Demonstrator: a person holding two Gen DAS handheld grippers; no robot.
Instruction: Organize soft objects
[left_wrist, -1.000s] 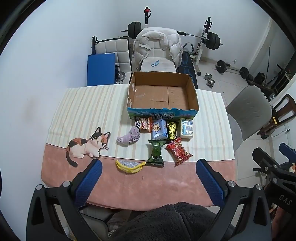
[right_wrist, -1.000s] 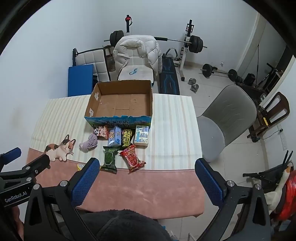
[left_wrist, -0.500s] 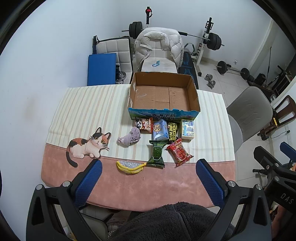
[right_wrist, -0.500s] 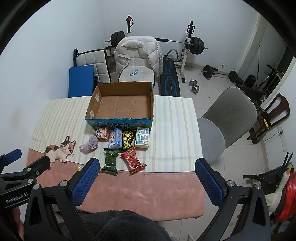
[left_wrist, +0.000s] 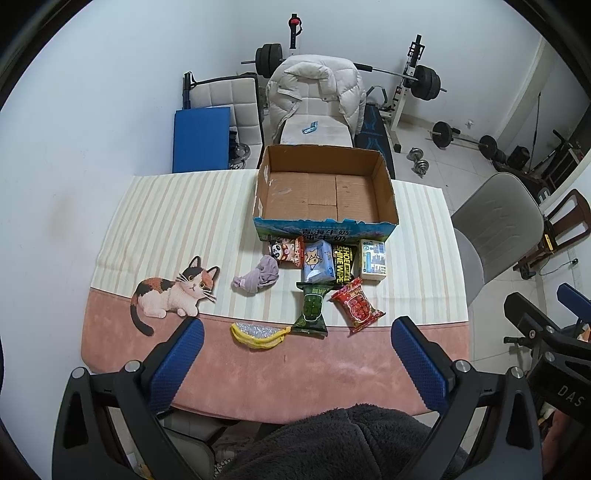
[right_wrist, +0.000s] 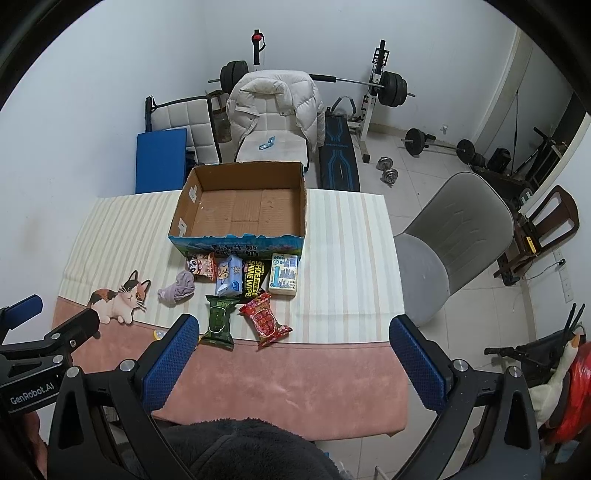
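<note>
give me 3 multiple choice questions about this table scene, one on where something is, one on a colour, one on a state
1. Where is the purple cloth?
A. inside the cardboard box
B. on the table, left of the packets
C. on the grey chair

2. What colour is the packet lying right of the green packet?
A. red
B. white
C. blue

3. What state is the cardboard box in?
A. taped shut
B. open and full of packets
C. open with nothing inside

Answers:
1. B, the cloth lies on the striped table beside the panda packet, outside the box.
2. A, its wrapper is plainly red.
3. C, the box's bare brown floor shows all the way across.
</note>
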